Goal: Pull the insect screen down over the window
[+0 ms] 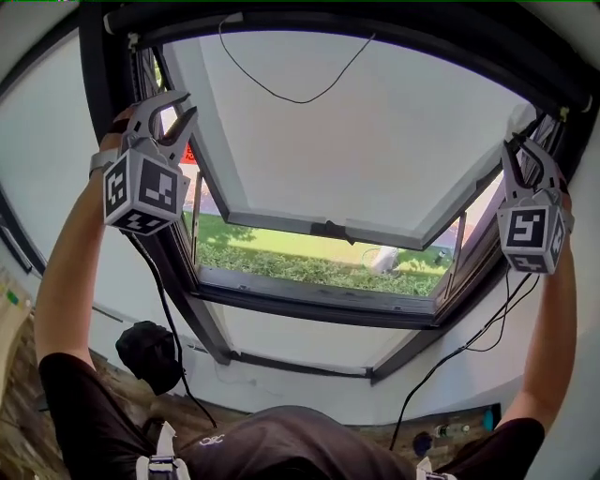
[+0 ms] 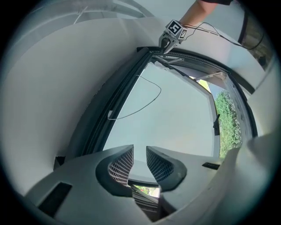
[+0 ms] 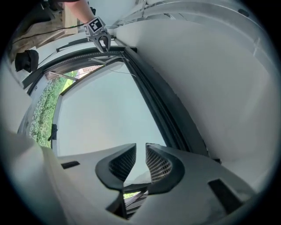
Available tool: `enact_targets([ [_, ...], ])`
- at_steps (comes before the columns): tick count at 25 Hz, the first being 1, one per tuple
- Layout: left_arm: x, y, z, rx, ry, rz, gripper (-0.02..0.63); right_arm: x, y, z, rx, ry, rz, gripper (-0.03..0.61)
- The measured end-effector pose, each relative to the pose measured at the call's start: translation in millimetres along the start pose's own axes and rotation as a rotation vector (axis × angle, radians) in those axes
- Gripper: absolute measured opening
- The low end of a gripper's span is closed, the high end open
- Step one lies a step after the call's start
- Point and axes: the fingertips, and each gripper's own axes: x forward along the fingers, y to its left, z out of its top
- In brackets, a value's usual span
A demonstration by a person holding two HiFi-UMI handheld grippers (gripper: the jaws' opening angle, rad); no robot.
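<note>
Window (image 1: 375, 141) tilted open, insect screen (image 1: 375, 21) up along top edge, left gripper (image 1: 190, 103) near top left corner, claws apart, empty, right gripper (image 1: 523, 150) near top right, claws slightly apart, empty, square marks on cubes (image 1: 141, 192).

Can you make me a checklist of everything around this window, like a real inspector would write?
Surface: dark window frame; sash tilted open at the bottom.
Job's things: insect screen not pulled down; dark top bar where it may sit rolled; thin cord hangs from there.
Clutter: black lump lower left; small things lower right, too small to tell.
Grippers: left gripper and right gripper up at the top corners, fingers apart, holding nothing.
Cables: black cables trail from both grippers.
Surroundings: white wall; greenery outside.
</note>
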Motion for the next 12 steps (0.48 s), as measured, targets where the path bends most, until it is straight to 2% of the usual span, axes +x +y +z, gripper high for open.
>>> enact_targets([
  [4, 12.1, 21.0, 3.2, 0.078, 0.040, 0.009, 0.104, 14.2, -25.0, 10.6, 0.001, -0.014, -0.010, 0.072],
  [8, 27.1, 60.1, 6.6, 0.072, 0.047, 0.082, 0.104, 25.8, -51.0, 5.5, -0.011, 0.019, -0.028, 0.073],
  [12, 39.2, 90.1, 7.2, 0.091, 0.071, 0.086, 0.104, 31.9, -72.0, 1.7, -0.059, 0.055, -0.056, 0.078],
])
